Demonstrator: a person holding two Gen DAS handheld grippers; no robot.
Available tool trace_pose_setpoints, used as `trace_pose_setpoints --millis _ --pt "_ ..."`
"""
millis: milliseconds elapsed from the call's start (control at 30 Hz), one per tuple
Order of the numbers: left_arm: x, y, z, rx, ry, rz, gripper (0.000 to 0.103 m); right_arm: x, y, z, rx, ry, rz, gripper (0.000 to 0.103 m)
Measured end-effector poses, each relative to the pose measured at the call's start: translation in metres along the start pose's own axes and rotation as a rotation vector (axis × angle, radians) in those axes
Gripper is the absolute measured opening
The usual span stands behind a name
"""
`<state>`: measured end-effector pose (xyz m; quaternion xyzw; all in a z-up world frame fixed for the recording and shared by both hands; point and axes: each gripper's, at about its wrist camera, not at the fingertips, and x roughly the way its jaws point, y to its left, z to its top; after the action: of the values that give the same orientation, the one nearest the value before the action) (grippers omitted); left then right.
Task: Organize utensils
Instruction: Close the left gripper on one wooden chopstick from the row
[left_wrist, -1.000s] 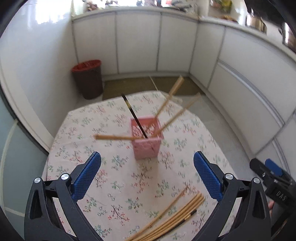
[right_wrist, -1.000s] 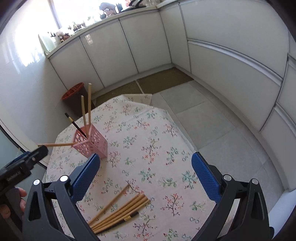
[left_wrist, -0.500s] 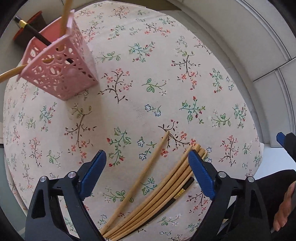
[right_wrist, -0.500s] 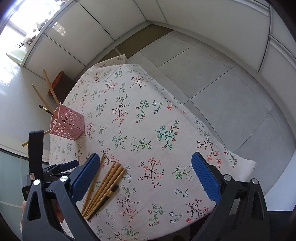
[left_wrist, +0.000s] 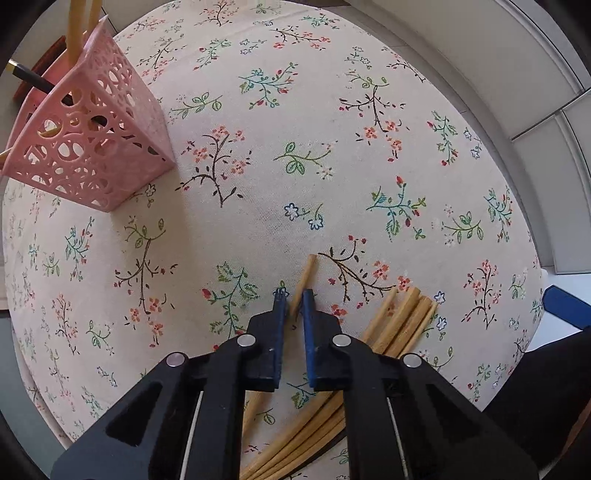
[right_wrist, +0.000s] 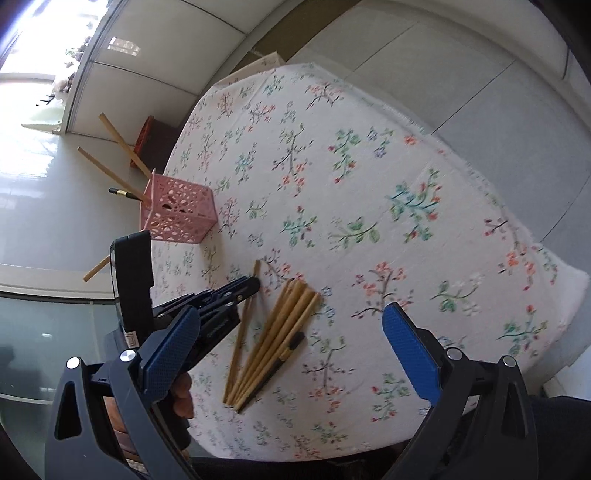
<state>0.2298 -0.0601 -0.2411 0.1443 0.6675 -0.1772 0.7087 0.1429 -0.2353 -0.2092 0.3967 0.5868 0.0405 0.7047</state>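
chopstick (left_wrist: 303, 282), the lone bamboo one on our floral tablecloth (left_wrist: 332, 122), sits pinched in our left gripper (left_wrist: 294, 301), whose jaws have just been closing. our right gripper (right_wrist: 291, 341) hangs wide open, empty, above the bundle (right_wrist: 273, 341) just beside it. we judge this the grasp step; next we lift and carry it to the pink holder (left_wrist: 86, 142), tip down.

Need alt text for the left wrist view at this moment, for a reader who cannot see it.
The left gripper, its jaws just closed, pinches a single wooden chopstick lying apart from a bundle of chopsticks on a floral tablecloth. A pink perforated holder with several chopsticks already in it stands at the upper left.
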Motion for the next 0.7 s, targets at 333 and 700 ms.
trace_pose_setpoints --millis 333,700 --pt "-0.037 0.058 -0.031 -0.079 -0.138 0.023 0.007 0.06 0.028 0.003 0.115 0.127 0.195 0.09" --pt "-0.053 0.084 -0.058 -0.132 -0.19 -0.01 0.006 0.098 0.03 0.008 0.137 0.175 0.083 0.081"
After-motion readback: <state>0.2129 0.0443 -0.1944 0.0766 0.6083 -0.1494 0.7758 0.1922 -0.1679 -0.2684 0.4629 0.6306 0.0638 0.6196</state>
